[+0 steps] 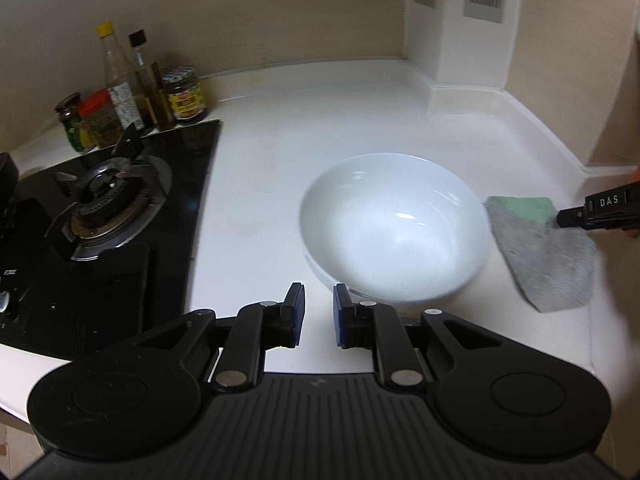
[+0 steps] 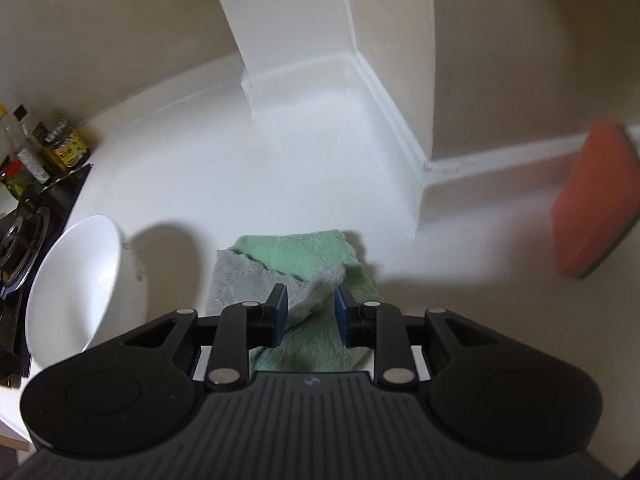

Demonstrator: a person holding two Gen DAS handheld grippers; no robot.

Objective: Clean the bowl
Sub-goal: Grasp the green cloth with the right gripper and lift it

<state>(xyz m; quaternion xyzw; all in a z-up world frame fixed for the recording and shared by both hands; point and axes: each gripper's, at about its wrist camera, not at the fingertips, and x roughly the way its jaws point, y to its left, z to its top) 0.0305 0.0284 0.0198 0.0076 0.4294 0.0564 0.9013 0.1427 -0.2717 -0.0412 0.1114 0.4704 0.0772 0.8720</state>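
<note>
Glossy white ceramic bowl [image 1: 394,228] on white countertop [image 1: 280,152]. Left gripper [image 1: 319,312]: parted, empty. Right gripper [image 2: 311,312]: parted around folded green-grey fleece cloth [image 2: 296,264], apparently unclamped.

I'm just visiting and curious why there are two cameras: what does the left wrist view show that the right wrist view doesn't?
Only the left wrist view shows the left gripper, open near the bowl, and the whole stove burner. Only the right wrist view shows an orange sponge. Both show the white bowl, the green-and-grey cloth, the right gripper open over that cloth, and the bottles by the wall.
</note>
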